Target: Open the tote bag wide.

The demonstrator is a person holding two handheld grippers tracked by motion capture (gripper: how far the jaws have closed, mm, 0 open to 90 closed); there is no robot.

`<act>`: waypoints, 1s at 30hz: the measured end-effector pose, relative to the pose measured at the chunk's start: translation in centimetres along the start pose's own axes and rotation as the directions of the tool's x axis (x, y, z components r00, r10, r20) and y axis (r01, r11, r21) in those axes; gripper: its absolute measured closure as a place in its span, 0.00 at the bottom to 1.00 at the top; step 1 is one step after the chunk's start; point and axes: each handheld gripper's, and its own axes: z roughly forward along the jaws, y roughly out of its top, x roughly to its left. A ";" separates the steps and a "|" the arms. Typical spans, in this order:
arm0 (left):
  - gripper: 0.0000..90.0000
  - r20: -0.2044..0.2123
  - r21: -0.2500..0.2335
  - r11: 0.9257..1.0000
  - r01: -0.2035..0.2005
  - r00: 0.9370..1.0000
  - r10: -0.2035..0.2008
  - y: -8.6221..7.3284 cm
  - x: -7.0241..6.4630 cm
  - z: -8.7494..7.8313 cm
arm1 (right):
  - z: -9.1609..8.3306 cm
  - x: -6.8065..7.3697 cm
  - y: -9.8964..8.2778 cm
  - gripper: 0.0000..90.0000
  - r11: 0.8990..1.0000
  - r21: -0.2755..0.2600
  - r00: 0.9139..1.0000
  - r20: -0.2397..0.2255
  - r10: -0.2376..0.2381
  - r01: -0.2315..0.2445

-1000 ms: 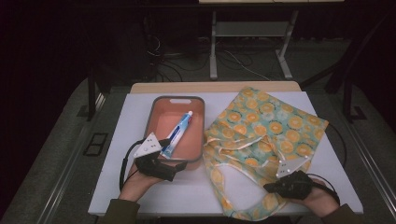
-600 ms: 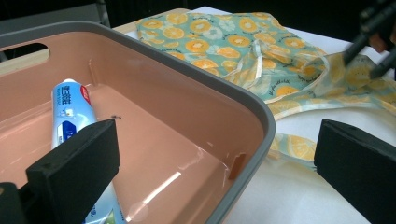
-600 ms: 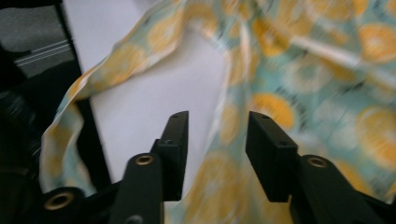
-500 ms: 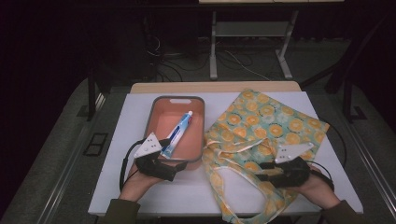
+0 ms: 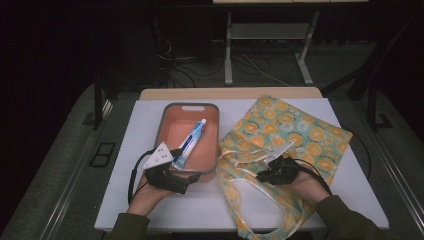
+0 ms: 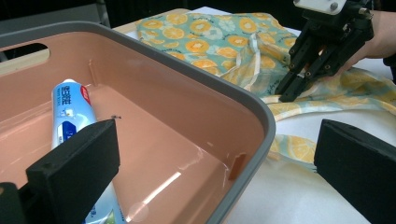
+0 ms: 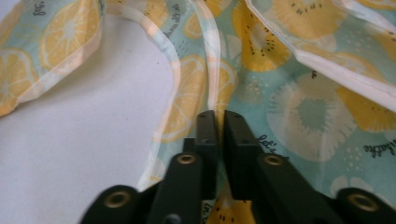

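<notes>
A tote bag [image 5: 285,135] printed with orange slices lies flat on the table's right half, its handles toward the front edge. My right gripper [image 5: 261,176] rests on the bag near its mouth. In the right gripper view its jaws [image 7: 219,116] have just been closing and now pinch a seam strip of the bag [image 7: 280,116]. An orange tray [image 5: 190,107] with a grey rim holds a blue and white toothpaste tube [image 5: 190,142]. My left gripper [image 5: 192,177] stands open across the tray's near right rim [image 6: 252,116], one jaw inside beside the tube [image 6: 70,112], the other outside.
A white mat [image 5: 125,165] covers the table, with bare room left of the tray and along the front edge. Cables [image 5: 132,175] trail from both grippers. Dark floor, a metal frame [image 5: 227,45] and wires lie beyond the table.
My right gripper has moved left and a little away from the front edge, across the bag toward the tray. The fabric near the handles has shifted with it. The left gripper has stayed put.
</notes>
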 end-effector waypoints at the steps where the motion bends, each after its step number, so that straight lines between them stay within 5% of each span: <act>1: 0.00 0.000 0.000 1.000 0.000 1.000 0.000 0.0 0.0 0.0 | -0.1 0.0 -0.1 0.98 1.000 -0.003 1.000 0.001 0.003 -0.003; 9: 0.00 -0.001 0.002 1.000 0.001 1.000 -0.001 0.0 0.0 0.0 | -2.6 -0.8 -0.3 0.99 0.994 -0.104 0.998 0.043 0.042 -0.038; 12: 0.00 -0.002 0.003 1.000 0.001 1.000 -0.001 0.0 0.0 0.0 | -4.2 -1.7 -0.4 1.00 0.988 -0.146 0.993 0.092 0.073 -0.059; 19: 0.00 -0.003 0.002 1.000 0.001 1.000 -0.001 0.0 0.0 0.0 | -6.5 -5.2 -1.0 1.00 0.969 -0.208 0.963 0.204 0.174 -0.131; 21: 0.00 -0.003 0.002 1.000 0.001 1.000 -0.001 0.0 0.0 0.0 | -6.2 -6.2 -1.6 0.99 0.964 -0.210 0.958 0.201 0.206 -0.164; 26: 0.00 -0.002 0.003 1.000 0.000 1.000 0.000 0.0 0.0 0.0 | -4.3 -6.5 -2.6 0.97 0.973 -0.145 0.964 0.169 0.204 -0.180; 30: 0.00 -0.002 0.004 1.000 0.000 1.000 0.000 0.0 0.0 0.0 | -4.2 -6.0 -2.5 0.78 0.967 -0.169 0.966 0.146 0.215 -0.190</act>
